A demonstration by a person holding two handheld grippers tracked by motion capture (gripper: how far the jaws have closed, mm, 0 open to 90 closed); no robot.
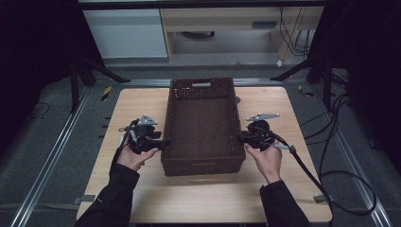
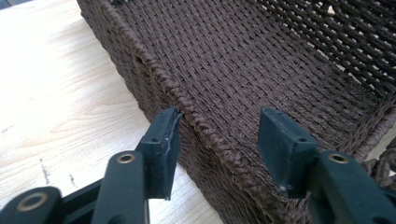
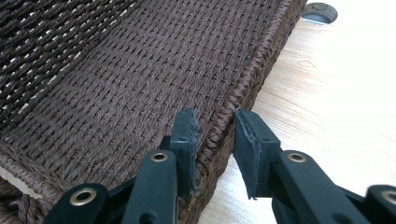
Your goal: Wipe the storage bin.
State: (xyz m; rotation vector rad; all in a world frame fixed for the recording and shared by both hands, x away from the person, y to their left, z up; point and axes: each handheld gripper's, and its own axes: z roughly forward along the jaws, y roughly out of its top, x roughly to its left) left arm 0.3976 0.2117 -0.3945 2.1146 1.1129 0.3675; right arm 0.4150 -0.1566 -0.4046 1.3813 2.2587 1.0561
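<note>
Both my claws at the basket's long sides

The basket [image 1: 202,125] sits mid-table; my left claw [image 2: 217,135] straddles its rim half open, my right claw [image 3: 215,130] nearly pinches the opposite rim, a small gap left.

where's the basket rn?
In the high view the brown wicker basket sits mid-table, lengthwise away from the person, between the left claw and right claw, each straddling a long side rim.

A pale wooden table [image 1: 142,101] on grey floor [image 1: 52,118] — black cables [image 1: 340,142] at one side.
</note>
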